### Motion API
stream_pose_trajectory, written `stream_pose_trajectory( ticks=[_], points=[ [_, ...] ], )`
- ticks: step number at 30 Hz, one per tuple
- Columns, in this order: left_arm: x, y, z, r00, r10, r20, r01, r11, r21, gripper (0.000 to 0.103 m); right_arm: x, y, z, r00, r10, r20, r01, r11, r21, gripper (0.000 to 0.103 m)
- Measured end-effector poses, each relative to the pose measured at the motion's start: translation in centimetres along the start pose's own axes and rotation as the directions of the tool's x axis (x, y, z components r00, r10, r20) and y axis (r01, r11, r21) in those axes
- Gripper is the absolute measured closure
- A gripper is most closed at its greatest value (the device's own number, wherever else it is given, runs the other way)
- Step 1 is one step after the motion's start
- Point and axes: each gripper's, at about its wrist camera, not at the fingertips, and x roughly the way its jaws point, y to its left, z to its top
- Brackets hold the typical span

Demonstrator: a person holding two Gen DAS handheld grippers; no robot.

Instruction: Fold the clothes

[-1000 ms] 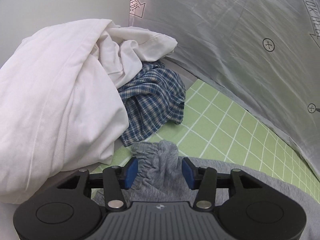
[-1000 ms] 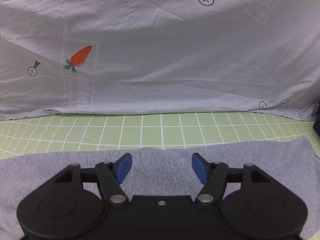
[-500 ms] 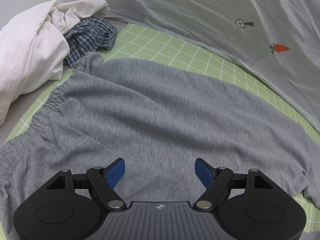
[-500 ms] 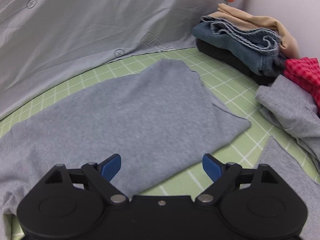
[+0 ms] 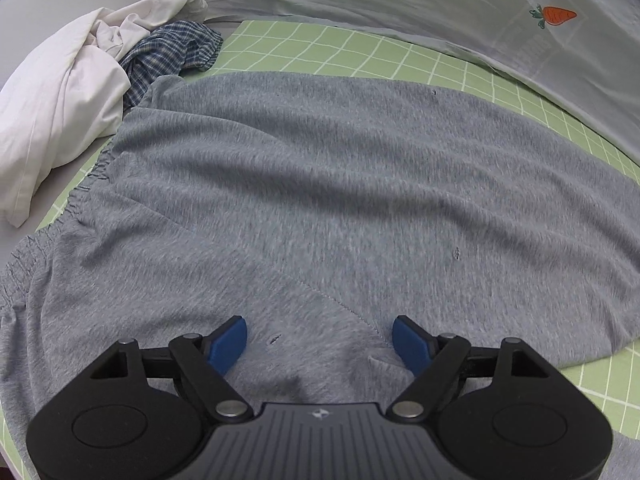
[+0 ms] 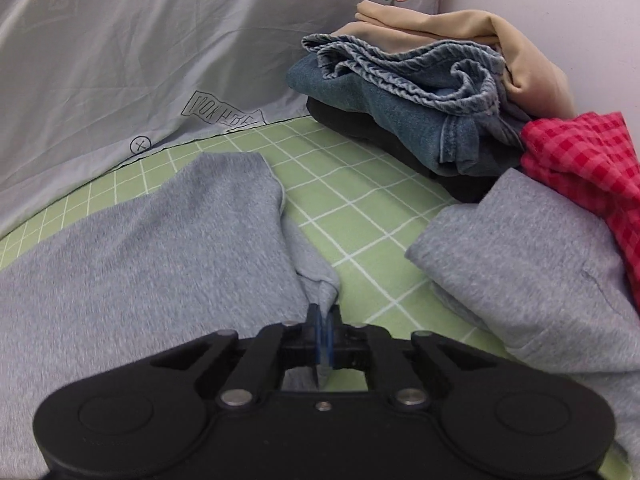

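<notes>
Two grippers over one pair of grey sweatpants [image 5: 340, 184], spread flat on the green grid mat [image 5: 360, 46]. Left gripper [image 5: 320, 340] has its blue pads wide apart, holding nothing, hovering just above the seat area near a seam, probably ready to pin or pinch the cloth while the other end gets carried. Right gripper [image 6: 324, 330] is clamped tight on a bunched corner of the sweatpants at the leg end [image 6: 320, 280], cloth puckered up into the pads: likely the grab for carrying that end over toward the waistband. The elastic waistband [image 5: 86, 188] lies at the sweatpants' far left edge, touching a crumpled white garment [image 5: 60, 92] and a blue plaid one [image 5: 168, 52], apparently unfolded pile.

Right of the sweatpants' leg end, apart from it across bare mat: a folded grey piece [image 6: 520, 264], a red checked cloth [image 6: 584, 160], and a stack with jeans [image 6: 400, 92] under a beige item [image 6: 460, 28], looks like the done pile. Grey printed sheet [image 6: 140, 60] behind the sweatpants as backdrop.

Pants lie flat, no crosswise fold visible.
</notes>
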Motion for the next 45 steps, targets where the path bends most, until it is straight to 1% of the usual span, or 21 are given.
stream_pose_trajectory(
  ticks=[3, 7, 8, 9, 10, 11, 12, 13, 14, 15, 17, 19, 20, 21, 23, 29, 36, 41, 45],
  points=[
    [0.1, 0.1, 0.0, 1.0, 0.007, 0.003, -0.007, 1.0, -0.017, 0.017, 1.0, -0.6, 0.4, 0.999, -0.035, 0.025, 0.036, 0.999, -0.033, 0.1],
    [0.3, 0.7, -0.2, 1.0, 0.008, 0.008, -0.008, 1.0, -0.022, 0.009, 2.4, -1.7, 1.9, 0.998, -0.067, 0.006, 0.067, 0.997, -0.027, 0.098],
    [0.2, 0.8, -0.3, 1.0, 0.006, 0.008, -0.006, 1.0, -0.022, 0.006, 2.7, -1.9, 2.3, 0.997, -0.075, -0.002, 0.075, 0.997, -0.03, 0.095],
    [0.1, 0.9, -0.3, 1.0, 0.004, 0.008, -0.004, 1.0, -0.023, 0.006, 2.9, -2.1, 2.5, 0.996, -0.086, -0.009, 0.086, 0.996, -0.033, 0.085],
    [0.0, 1.0, -0.3, 1.0, 0.003, 0.008, -0.002, 1.0, -0.023, 0.005, 3.0, -2.2, 2.7, 0.995, -0.1, -0.016, 0.099, 0.994, -0.035, 0.079],
    [-0.1, 1.1, -0.4, 1.0, 0.001, 0.008, -0.001, 1.0, -0.024, 0.005, 2.8, -2.4, 2.8, 0.996, -0.091, -0.021, 0.09, 0.995, -0.031, 0.073],
    [-0.1, 1.2, -0.4, 1.0, -0.001, 0.008, 0.001, 1.0, -0.024, 0.005, 2.5, -2.7, 2.8, 0.998, -0.064, -0.023, 0.063, 0.998, -0.02, 0.07],
    [-0.2, 1.3, -0.5, 1.0, -0.002, 0.008, 0.003, 1.0, -0.025, 0.005, 2.1, -2.9, 2.9, 0.999, -0.037, -0.025, 0.036, 0.999, -0.01, 0.061],
    [-0.3, 1.5, -0.5, 1.0, -0.004, 0.008, 0.004, 1.0, -0.025, 0.006, 1.4, -2.9, 2.8, 1.0, -0.012, -0.019, 0.012, 1.0, -0.009, 0.047],
    [-0.4, 1.6, -0.6, 1.0, -0.006, 0.008, 0.006, 1.0, -0.026, 0.006, 0.6, -2.6, 2.6, 1.0, 0.012, -0.005, -0.012, 1.0, -0.016, 0.027],
    [-0.6, 1.8, -0.7, 1.0, -0.009, 0.008, 0.009, 1.0, -0.027, 0.006, -1.5, -1.4, 2.0, 0.999, 0.044, 0.021, -0.043, 0.998, -0.054, 0.009],
    [-1.0, 2.2, -1.4, 1.0, -0.016, 0.008, 0.016, 1.0, -0.026, 0.006, -3.6, -0.4, 1.3, 0.997, 0.069, 0.038, -0.066, 0.994, -0.092, 0.007],
    [-1.4, 2.5, -1.9, 1.0, -0.021, 0.008, 0.021, 0.999, -0.026, 0.006, -4.6, 0.2, 0.8, 0.996, 0.085, 0.039, -0.081, 0.992, -0.1, 0.003],
    [-1.7, 2.8, -2.5, 1.0, -0.026, 0.008, 0.026, 0.999, -0.025, 0.006, -5.4, 0.6, 0.2, 0.994, 0.105, 0.034, -0.101, 0.99, -0.094, 0.001],
    [-2.5, 3.3, -3.6, 0.999, -0.035, 0.009, 0.035, 0.999, -0.024, 0.006, -6.9, 0.6, -1.2, 0.989, 0.147, 0.013, -0.146, 0.986, -0.076, 0.001],
    [-4.6, 5.0, -7.0, 0.998, -0.064, 0.011, 0.064, 0.998, -0.021, 0.006, -11.2, -0.3, -7.3, 0.978, 0.194, -0.078, -0.197, 0.98, -0.033, 0.0],
    [-7.0, 6.9, -11.0, 0.995, -0.096, 0.012, 0.096, 0.995, -0.016, 0.006, -15.1, -2.4, -13.0, 0.967, 0.215, -0.14, -0.224, 0.973, -0.054, 0.0],
    [-7.2, 6.9, -13.6, 0.996, -0.086, -0.024, 0.087, 0.995, 0.047, 0.006, -17.3, -4.6, -16.6, 0.961, 0.206, -0.182, -0.219, 0.974, -0.052, 0.0],
    [-7.3, 6.6, -15.2, 0.996, -0.085, -0.04, 0.089, 0.992, 0.093, 0.006, -18.3, -6.2, -18.5, 0.959, 0.196, -0.203, -0.208, 0.977, -0.04, 0.0]
  ],
)
